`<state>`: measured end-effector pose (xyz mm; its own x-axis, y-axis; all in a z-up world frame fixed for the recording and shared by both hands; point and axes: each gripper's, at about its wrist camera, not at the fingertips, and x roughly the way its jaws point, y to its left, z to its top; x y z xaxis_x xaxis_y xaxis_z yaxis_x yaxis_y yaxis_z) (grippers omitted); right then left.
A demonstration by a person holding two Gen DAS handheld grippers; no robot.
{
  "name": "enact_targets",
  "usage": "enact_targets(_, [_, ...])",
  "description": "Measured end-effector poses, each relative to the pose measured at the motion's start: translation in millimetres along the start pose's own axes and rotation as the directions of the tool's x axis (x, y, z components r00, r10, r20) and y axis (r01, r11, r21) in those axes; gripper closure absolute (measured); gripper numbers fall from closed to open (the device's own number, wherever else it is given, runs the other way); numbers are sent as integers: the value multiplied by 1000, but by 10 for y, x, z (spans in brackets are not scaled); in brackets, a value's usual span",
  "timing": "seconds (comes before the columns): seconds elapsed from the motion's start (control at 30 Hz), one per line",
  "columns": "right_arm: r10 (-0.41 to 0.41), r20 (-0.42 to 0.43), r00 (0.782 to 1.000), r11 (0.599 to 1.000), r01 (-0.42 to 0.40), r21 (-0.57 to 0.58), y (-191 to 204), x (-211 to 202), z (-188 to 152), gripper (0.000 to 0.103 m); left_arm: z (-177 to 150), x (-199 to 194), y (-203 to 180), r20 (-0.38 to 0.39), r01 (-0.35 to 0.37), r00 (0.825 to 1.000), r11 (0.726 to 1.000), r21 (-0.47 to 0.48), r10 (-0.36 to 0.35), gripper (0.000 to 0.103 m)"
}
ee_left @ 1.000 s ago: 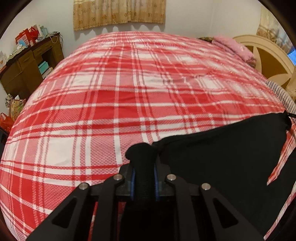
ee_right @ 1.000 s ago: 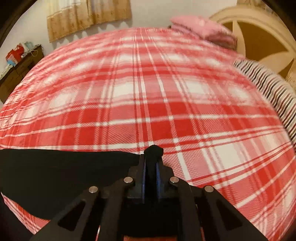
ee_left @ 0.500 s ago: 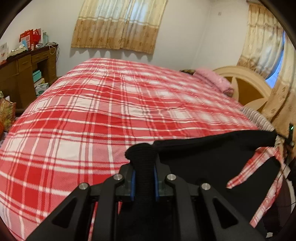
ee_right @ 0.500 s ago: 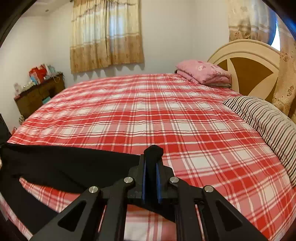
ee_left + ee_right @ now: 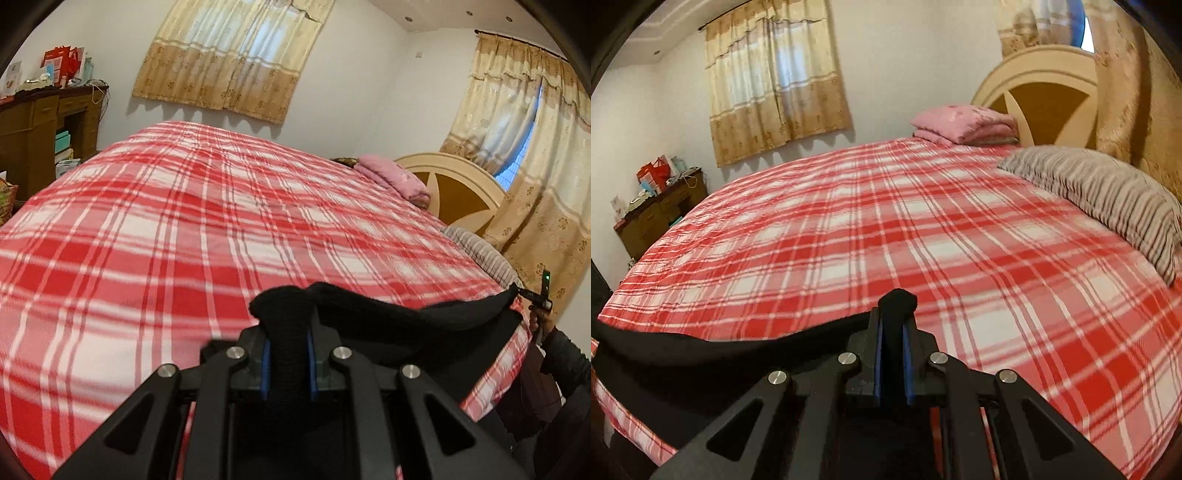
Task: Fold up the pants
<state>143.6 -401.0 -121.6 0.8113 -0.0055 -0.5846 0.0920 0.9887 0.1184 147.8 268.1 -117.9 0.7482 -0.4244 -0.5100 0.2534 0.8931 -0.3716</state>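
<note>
- Left wrist view: left gripper (image 5: 287,363) has its jaws clamped on a bunched end of the black pants (image 5: 424,325), whose edge runs rightward, slack, to the right gripper (image 5: 537,301) over the near side of the bed (image 5: 221,240).
- Right wrist view: right gripper (image 5: 896,363) (jaws pinching the other end) has the pants (image 5: 720,350) trailing leftward; the long axis spans the 2 grippers, neither nearer.
</note>
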Motion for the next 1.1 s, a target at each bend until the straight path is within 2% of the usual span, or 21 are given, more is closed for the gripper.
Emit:
enact_targets(0.2, [-9, -25, 1000, 1000, 9, 11, -66, -97, -241, 94, -256, -65, -30, -25, -13, 1000, 999, 33, 14, 87])
enact_targets(0.33, [-20, -38, 999, 999, 21, 25, -124, -146, -352, 94, -374, -80, -87, -44, -29, 998, 995, 95, 33, 87])
enact_targets(0.43, [-30, -49, 998, 999, 32, 34, -148, -149, -381, 94, -456, -95, -129, -53, -56, 996, 985, 161, 65, 83])
enact_targets(0.6, [-25, -72, 997, 999, 27, 24, -160, -218, -429, 93, -547, -187, -195, -53, -98, 992, 964, 245, 114, 69])
enact_targets(0.63, [-22, -71, 997, 999, 25, 33, -182, -255, -443, 92, -567, -222, -209, -50, -113, 990, 957, 267, 131, 61])
enact_targets(0.67, [-24, -72, 997, 999, 26, 40, -200, -291, -452, 84, -586, -259, -219, -40, -137, 987, 949, 284, 154, 50])
enact_targets(0.73, [-39, -75, 996, 998, 43, 50, -240, -367, -480, 62, -634, -307, -210, -40, -155, 984, 940, 304, 175, 42])
enact_targets(0.8, [-59, -74, 996, 996, 63, 59, -287, -449, -510, 54, -698, -360, -199, -61, -156, 981, 932, 327, 185, 39])
enact_targets(0.83, [-67, -69, 995, 996, 71, 59, -298, -498, -524, 54, -735, -391, -201, -66, -166, 978, 926, 341, 199, 37])
enact_targets(0.97, [-111, -35, 993, 993, 112, 23, -183, -673, -532, 54, -843, -478, -226, -71, -208, 964, 897, 390, 255, 36])
enact_targets(1.1, [-107, 19, 994, 993, 108, -45, 182, -852, -455, 54, -840, -569, -201, -43, -216, 969, 914, 344, 245, 37])
